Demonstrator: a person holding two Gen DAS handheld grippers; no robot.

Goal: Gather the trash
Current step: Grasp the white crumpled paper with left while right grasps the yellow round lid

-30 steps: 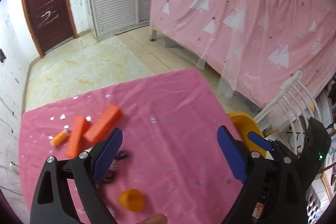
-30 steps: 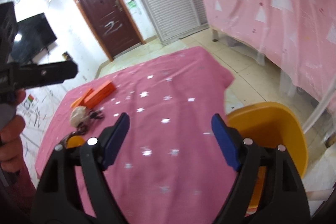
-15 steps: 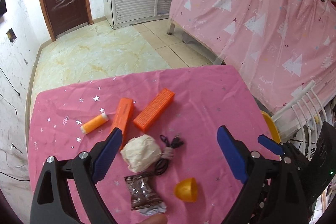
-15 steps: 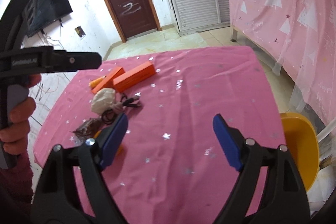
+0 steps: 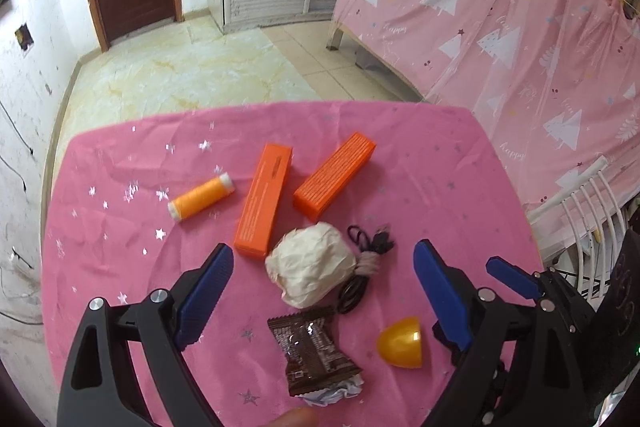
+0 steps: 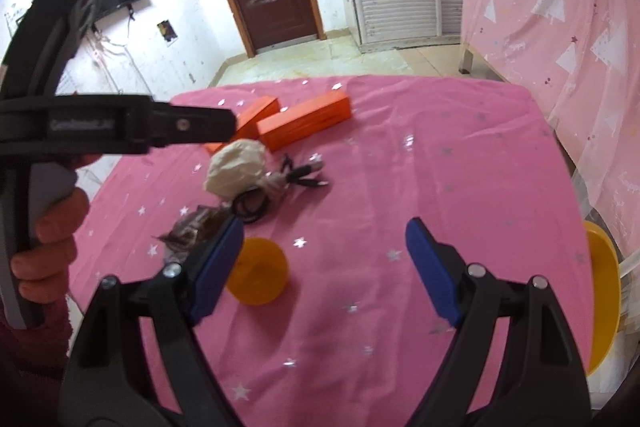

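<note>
A desk draped in a pink, star-speckled cloth carries a small scatter of litter and odds and ends. The left gripper hangs over it with its blue ribbed jaws spread wide and nothing between the pads; just beyond them, toward 12 o'clock, sits a crumpled paper ball, off-white and creased. At 6 o'clock of the ball lies a brown candy wrapper, glossy and wrinkled, its torn silver end curling toward the near edge. A black cable, coiled and bound with a pale tie, touches the ball at 3 o'clock. An orange half-shell, smooth plastic and dome-shaped, rests at 4 o'clock of the ball, close to the gripper's right-hand jaw.

Farther back lie two orange boxes: a long flat box at 11 o'clock of the ball and a ribbed box at 1 o'clock, angled apart. A spool of orange thread with white ends lies at 10 o'clock, apart from the rest.

The right gripper also hovers with its jaws parted and empty above bare cloth, the half-shell beside its left-hand jaw. A yellow bin, smooth and round-rimmed, stands off the desk's edge at 3 o'clock. A hand in a dark red sleeve grips the left tool's handle.
</note>
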